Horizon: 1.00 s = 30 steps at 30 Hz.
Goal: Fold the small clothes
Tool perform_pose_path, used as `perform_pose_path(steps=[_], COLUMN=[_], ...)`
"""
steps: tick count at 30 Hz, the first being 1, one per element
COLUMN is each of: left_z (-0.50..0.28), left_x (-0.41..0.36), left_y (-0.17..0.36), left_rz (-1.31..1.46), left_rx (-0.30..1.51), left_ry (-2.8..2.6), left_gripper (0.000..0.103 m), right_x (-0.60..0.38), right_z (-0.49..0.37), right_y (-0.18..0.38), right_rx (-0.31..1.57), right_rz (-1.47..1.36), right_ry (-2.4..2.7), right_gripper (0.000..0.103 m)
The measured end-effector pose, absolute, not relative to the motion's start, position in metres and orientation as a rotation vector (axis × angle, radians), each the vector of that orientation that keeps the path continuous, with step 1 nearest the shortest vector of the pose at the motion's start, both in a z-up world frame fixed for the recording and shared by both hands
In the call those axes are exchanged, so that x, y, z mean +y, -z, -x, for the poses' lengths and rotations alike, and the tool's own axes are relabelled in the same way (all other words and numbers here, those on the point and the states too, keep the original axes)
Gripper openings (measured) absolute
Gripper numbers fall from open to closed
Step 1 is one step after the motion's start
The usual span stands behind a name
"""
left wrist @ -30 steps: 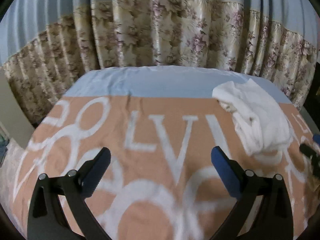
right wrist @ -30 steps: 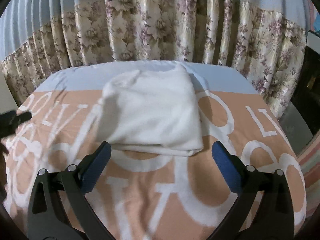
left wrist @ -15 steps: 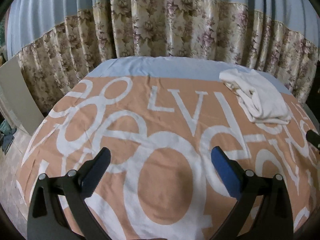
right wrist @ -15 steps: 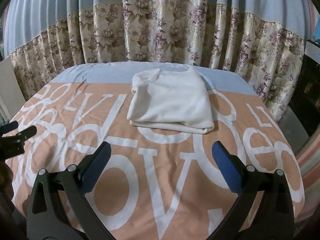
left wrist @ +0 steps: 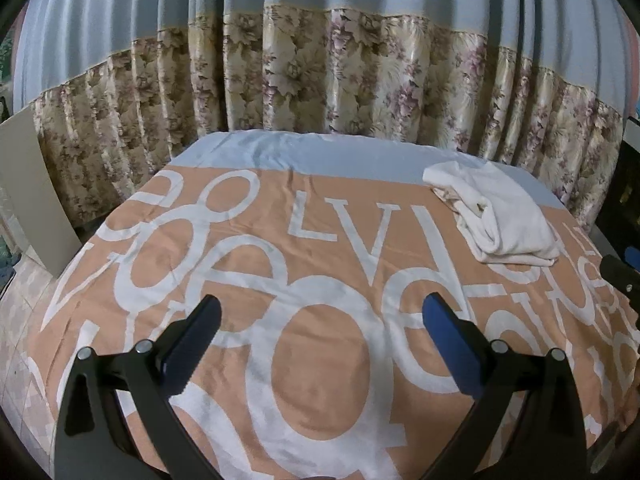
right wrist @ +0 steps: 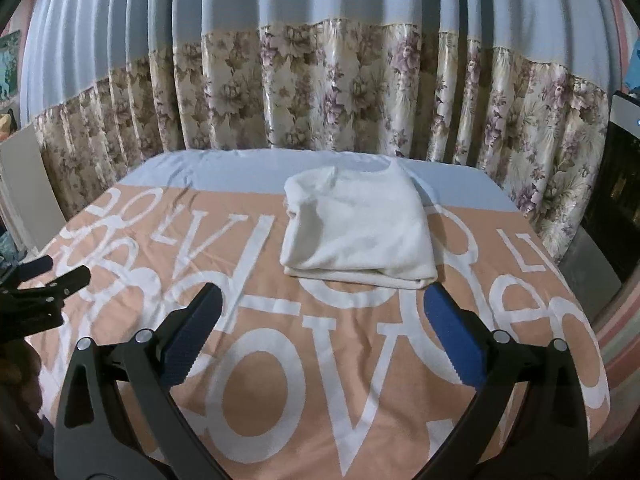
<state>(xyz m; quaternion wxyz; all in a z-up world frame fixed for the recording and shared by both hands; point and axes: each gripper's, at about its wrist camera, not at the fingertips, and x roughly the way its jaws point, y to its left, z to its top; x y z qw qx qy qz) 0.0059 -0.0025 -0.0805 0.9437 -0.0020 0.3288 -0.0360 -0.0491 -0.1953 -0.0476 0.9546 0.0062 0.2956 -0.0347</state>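
Note:
A white garment [right wrist: 356, 228] lies folded into a thick rectangle on the far part of the orange cover with big white letters [right wrist: 320, 340]. From the left wrist view the same folded garment [left wrist: 504, 216] sits at the far right. My right gripper [right wrist: 320, 312] hangs open just short of its near edge, with nothing between the fingers. Over the middle of the cover my left gripper [left wrist: 320, 320] is open and empty too, well left of the garment. The left gripper also shows at the right view's left edge [right wrist: 44, 280], and the right gripper's tip [left wrist: 620, 272] shows in the left view.
A pale blue sheet [left wrist: 320, 156] covers the far end of the bed. Floral and blue curtains [right wrist: 320, 92] hang right behind it. A beige board [left wrist: 36, 200] leans at the left over a tiled floor. A dark cabinet [right wrist: 616, 184] stands at the right.
Both grippers have pulled back and up from the bed, so the folded garment looks smaller and farther. Both stayed open. The garment has not moved.

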Motion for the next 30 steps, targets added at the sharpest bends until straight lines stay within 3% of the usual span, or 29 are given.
perform_pose_path(steps=[30], left_z=[-0.010], left_x=[-0.013], left_y=[0.069], left_rz=[-0.017], left_rx=[0.635], left_ry=[0.078], left_gripper=[0.101], right_x=[-0.191], right_z=[0.043], right_y=[0.047], right_rx=[0.592], right_rz=[-0.033], right_ry=[0.051], right_gripper=[0.100])
